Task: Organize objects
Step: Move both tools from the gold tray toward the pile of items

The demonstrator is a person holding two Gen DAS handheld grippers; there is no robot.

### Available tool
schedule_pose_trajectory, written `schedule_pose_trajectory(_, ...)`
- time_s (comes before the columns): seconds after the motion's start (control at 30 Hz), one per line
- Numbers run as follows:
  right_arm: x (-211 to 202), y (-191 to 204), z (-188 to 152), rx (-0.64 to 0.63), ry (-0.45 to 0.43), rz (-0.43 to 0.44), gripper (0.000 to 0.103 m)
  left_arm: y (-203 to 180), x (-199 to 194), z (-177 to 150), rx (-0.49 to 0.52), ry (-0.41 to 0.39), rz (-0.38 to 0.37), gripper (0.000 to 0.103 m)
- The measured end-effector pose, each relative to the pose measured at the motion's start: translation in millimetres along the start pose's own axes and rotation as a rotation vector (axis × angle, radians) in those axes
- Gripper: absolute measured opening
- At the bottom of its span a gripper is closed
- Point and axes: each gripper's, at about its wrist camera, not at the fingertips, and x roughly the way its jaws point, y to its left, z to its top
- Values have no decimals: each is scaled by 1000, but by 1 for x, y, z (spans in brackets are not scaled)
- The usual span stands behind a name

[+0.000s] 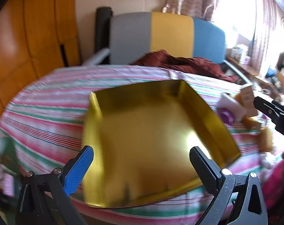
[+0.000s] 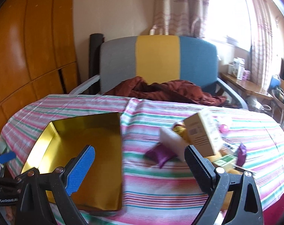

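Hand-held grippers, left [image 1: 141,161] and right [image 2: 139,161], are hovering wide open, empty; gold tray [image 1: 151,131] is apparently awaiting cluttered items [image 2: 198,136].

The tabletop wears a cloth [image 2: 160,193] striped in pink, white, green and thin red lines, and on it the open box [image 1: 149,131] is shiny gold inside and out. To the right of the box lie a purple pouch [image 2: 160,154], a white block [image 2: 170,136], a tan carton [image 2: 202,133] with dark print and a small green-and-white packet [image 2: 225,160]. Behind the box, the chair back [image 2: 157,60] runs in grey, yellow and blue panels with a rust-red cloth [image 2: 166,91] heaped on the seat, beside an orange-brown wooden wardrobe [image 2: 29,56] and pale patterned curtains [image 2: 179,7]; each gripper has one blue pad [image 2: 80,170] and one black pad [image 2: 198,170].
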Motion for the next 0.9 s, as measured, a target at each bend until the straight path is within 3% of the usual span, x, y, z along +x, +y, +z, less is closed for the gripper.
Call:
schedule_pose_trajectory(0.1,-4,-24,4,40,-6,-42,98,-10,10,1,0,49,-49,103)
schedule_pose_trajectory(0.23,-14,-57,8,79,-18,-112,98,-34,13,5,84,30,-72,103)
schedule_pose_trajectory(0.47,-39,-127,9,164,-13,-269,98,-69,25,27,143,56,-272,103)
schedule_pose_trajectory(0.57,-54,-160,4,220,-5,-352,98,-105,28,34,245,59,-374,103)
schedule_pose_trajectory(0.77,-72,-203,-9,282,24,-422,98,-188,38,33,468,81,-529,103)
schedule_pose_trajectory(0.9,-83,-216,-17,314,40,-413,98,-238,56,25,504,182,-649,99)
